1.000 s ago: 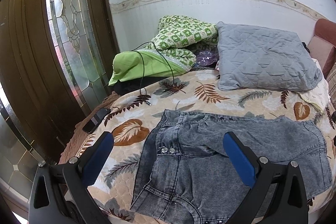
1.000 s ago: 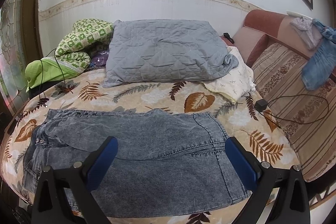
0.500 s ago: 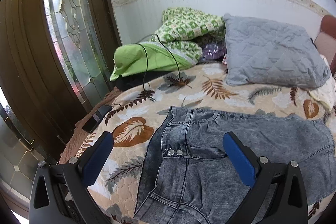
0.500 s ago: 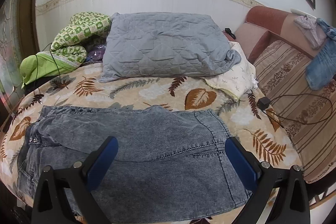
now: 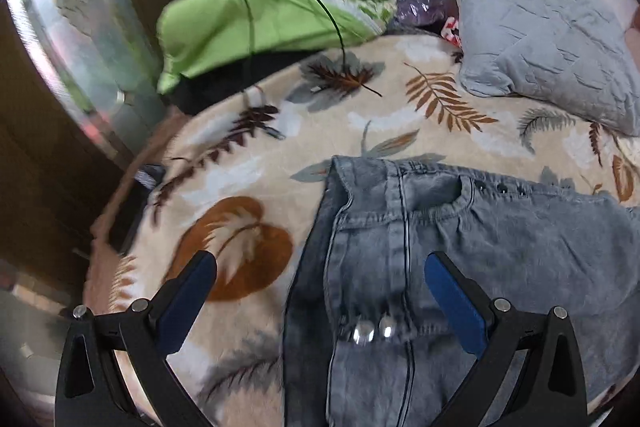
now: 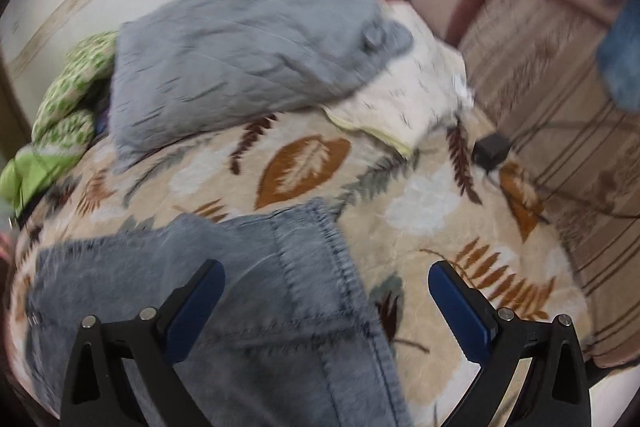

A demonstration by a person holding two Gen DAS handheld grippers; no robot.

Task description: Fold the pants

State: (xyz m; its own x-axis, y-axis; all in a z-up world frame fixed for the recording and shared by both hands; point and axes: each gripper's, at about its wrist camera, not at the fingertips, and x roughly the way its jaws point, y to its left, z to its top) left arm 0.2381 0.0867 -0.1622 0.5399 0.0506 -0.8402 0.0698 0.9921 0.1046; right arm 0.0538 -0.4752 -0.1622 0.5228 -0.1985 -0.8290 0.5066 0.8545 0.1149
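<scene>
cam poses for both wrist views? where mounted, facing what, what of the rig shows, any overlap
Left wrist: on the left tool, angled down over the waistband end of the pants; only its two open blue-padded fingers show.
Right wrist: on the right tool, over the hem end of the pants; same, open fingers only.
Shared: pants, leaf-print bedspread, grey pillow, green bedding.

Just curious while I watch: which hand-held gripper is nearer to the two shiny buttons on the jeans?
Left. The left hand-held gripper hangs open right over the buttons at the waistband. The right hand-held gripper, also open, is at the jeans' hem end.
</scene>
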